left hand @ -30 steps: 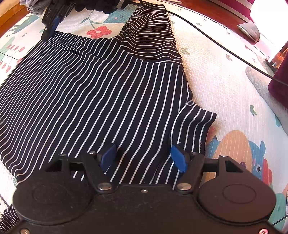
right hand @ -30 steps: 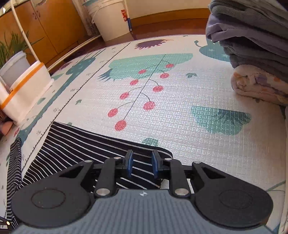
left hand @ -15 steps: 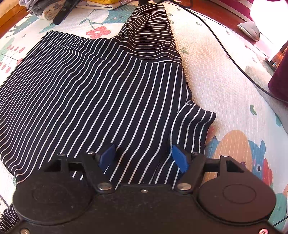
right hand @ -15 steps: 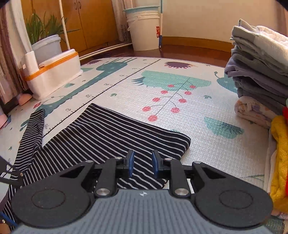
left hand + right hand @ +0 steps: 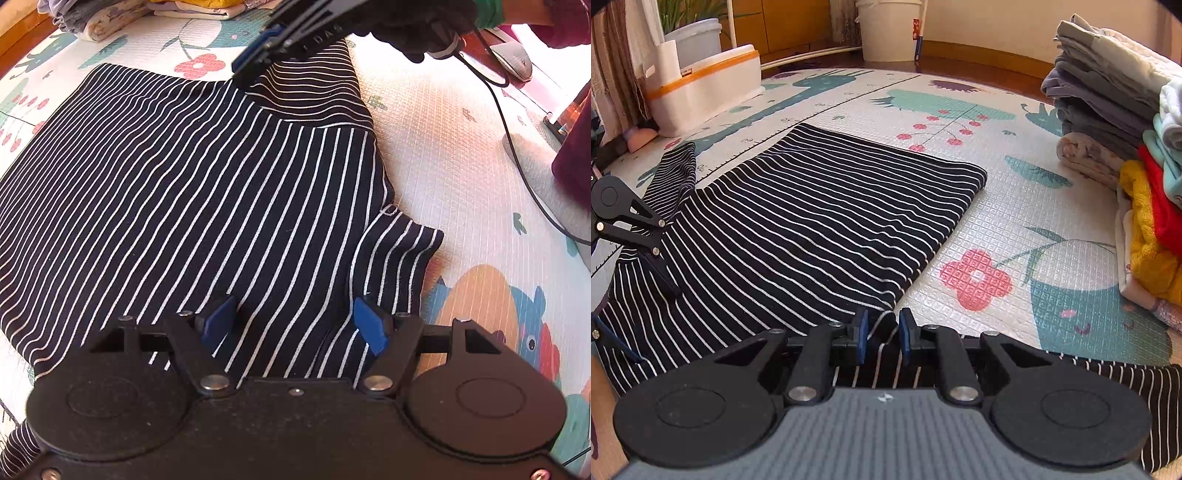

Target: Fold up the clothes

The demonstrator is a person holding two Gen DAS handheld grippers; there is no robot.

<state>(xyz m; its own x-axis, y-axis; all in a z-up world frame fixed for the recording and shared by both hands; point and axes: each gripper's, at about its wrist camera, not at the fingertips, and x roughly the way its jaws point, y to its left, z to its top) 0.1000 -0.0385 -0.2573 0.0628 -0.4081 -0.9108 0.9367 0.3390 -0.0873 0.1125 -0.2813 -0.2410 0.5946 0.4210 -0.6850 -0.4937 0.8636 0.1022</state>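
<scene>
Left wrist view shows the left gripper (image 5: 295, 325) low over a dark navy striped shirt (image 5: 177, 192) that lies spread on a patterned play mat (image 5: 443, 155); its two blue pads stand wide apart with nothing pinched between them, and the cloth passes flat under them; a short folded part of the shirt, maybe the collar or a sleeve end, sticks out to the right, just beside the right pad. At the top of this view the right gripper (image 5: 258, 59) reaches down to the far sleeve of the shirt, held by a hand in a black glove (image 5: 417, 26); a black cable (image 5: 517, 158) runs from it across the mat. In the right wrist view the right gripper (image 5: 882, 332) has its blue pads close together with a fold of striped cloth pinched between them, at the shirt's edge; the body of the shirt (image 5: 812, 221) lies flat on the mat (image 5: 997, 221) ahead of it; the left gripper (image 5: 646, 254) shows at the left edge, over the shirt. A stack of folded clothes (image 5: 1108, 96) stands at the right side of the mat; a white box with an orange band (image 5: 705, 92) and a white bucket (image 5: 890, 29) stand at the far side.
</scene>
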